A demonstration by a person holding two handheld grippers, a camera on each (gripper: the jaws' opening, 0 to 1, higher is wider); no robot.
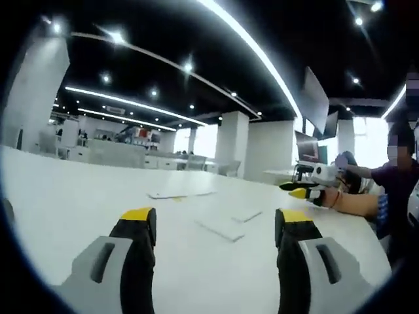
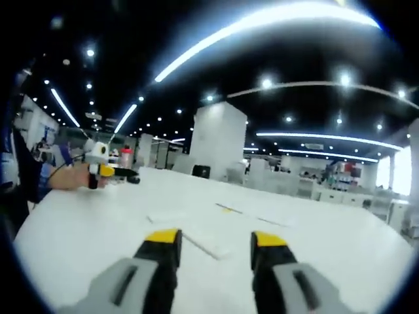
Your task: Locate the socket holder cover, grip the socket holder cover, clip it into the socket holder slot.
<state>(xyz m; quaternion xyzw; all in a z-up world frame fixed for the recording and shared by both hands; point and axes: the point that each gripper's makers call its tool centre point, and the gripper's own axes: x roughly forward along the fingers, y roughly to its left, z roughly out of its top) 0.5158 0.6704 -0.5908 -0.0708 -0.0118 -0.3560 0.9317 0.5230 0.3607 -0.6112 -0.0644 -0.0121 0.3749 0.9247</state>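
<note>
Several flat white plastic pieces lie on the white table [image 1: 78,196]. In the left gripper view a rectangular strip [image 1: 224,229] lies just ahead between the jaws, a smaller piece [image 1: 246,214] sits beside it, and a wider flat plate [image 1: 180,194] lies farther off. I cannot tell which is the cover and which the holder. My left gripper [image 1: 217,215] is open and holds nothing. In the right gripper view a long white strip [image 2: 204,244] lies between the jaws, with a flat plate [image 2: 167,218] to its left. My right gripper [image 2: 217,238] is open and holds nothing.
A person sits at the table's side, an arm [image 1: 357,203] resting on it, the hand holding another yellow-tipped gripper [image 1: 308,188] low over the tabletop [image 2: 108,171]. A thin strip [image 2: 229,208] lies farther back. Office desks and pillars stand beyond the table.
</note>
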